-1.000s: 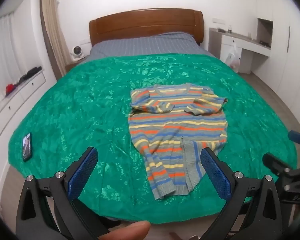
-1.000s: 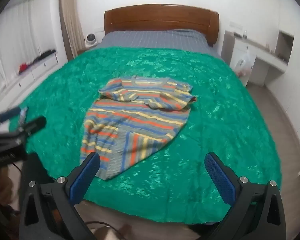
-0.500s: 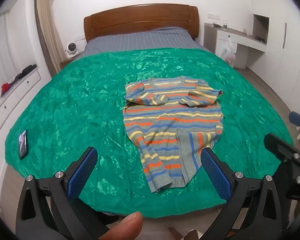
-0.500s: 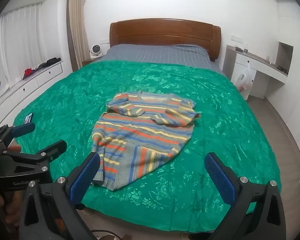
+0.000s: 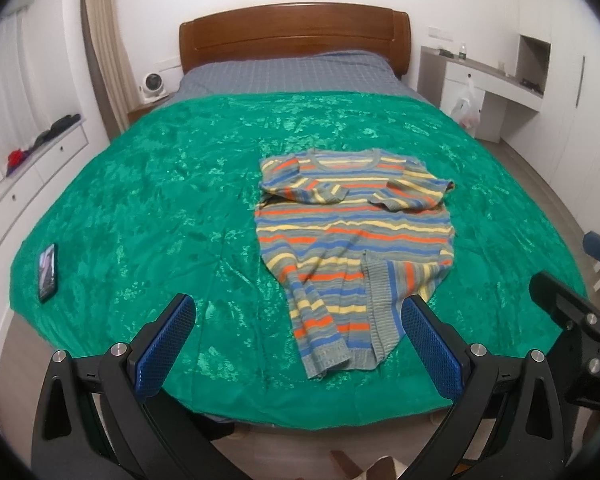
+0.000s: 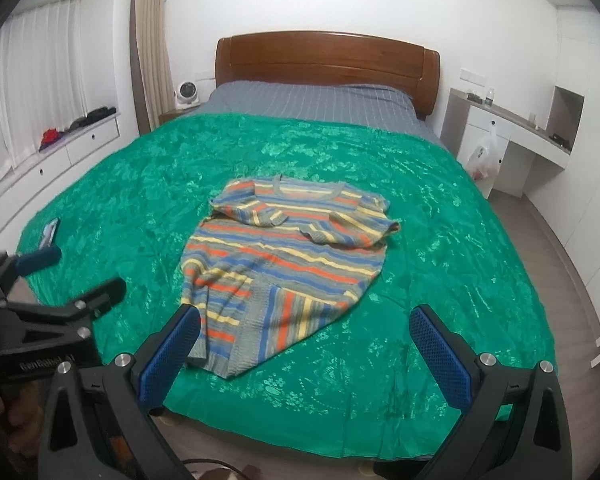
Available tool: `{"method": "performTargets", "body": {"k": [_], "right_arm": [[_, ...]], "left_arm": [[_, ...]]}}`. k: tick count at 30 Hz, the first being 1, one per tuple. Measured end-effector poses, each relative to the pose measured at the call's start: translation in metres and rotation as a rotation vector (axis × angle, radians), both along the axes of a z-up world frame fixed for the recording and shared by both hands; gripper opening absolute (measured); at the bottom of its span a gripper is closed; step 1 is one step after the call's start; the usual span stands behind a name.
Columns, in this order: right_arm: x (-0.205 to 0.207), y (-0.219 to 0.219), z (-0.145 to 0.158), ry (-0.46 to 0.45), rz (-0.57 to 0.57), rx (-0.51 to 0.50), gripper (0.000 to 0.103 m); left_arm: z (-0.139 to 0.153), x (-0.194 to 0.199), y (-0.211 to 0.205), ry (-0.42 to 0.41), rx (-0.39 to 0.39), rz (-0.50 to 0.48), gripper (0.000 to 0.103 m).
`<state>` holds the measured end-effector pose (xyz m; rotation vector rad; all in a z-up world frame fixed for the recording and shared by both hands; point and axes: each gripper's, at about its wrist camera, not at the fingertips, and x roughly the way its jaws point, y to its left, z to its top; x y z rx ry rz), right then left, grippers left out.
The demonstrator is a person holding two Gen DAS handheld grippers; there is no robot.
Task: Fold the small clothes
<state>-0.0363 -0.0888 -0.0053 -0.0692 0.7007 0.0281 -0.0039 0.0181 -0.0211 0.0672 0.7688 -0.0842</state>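
Left gripper [image 5: 298, 334]: you've got it spread wide with nothing between the blue pads, hovering off the near edge of the bed.
Right gripper [image 6: 304, 338]: yours is released too, fingers well apart and gripping nothing, held off the near edge; its left pad overlaps the sweater's hem in the right wrist view, contact can't be told.
Striped sweater [image 5: 354, 236]: it lies flat on the green bedspread, collar toward the far headboard, hem toward you.
Sleeves: both are folded across the chest, their cuffs nearly meeting in the middle.
Lower part: the near right corner is turned over, so a patch of stripes runs upright beside the level ones.
Green bedspread [image 5: 148, 200]: crinkled and shiny, covering the near part of the bed.
Phone [image 5: 47, 267]: on the bedspread near its left edge, well apart from the sweater.
Wooden headboard [image 5: 294, 40]: at the far end, grey bedding just below it.
Desk [image 5: 496, 80]: far right, a plastic bag hanging on its front.
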Motion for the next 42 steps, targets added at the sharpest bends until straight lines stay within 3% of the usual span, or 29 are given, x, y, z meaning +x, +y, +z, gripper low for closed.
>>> {"method": "performTargets", "body": {"k": [42], "right_arm": [[0.001, 0.006, -0.01, 0.058, 0.012, 0.01, 0.103]], "left_arm": [[-0.003, -0.003, 0.0, 0.012, 0.039, -0.001, 0.103]]}}
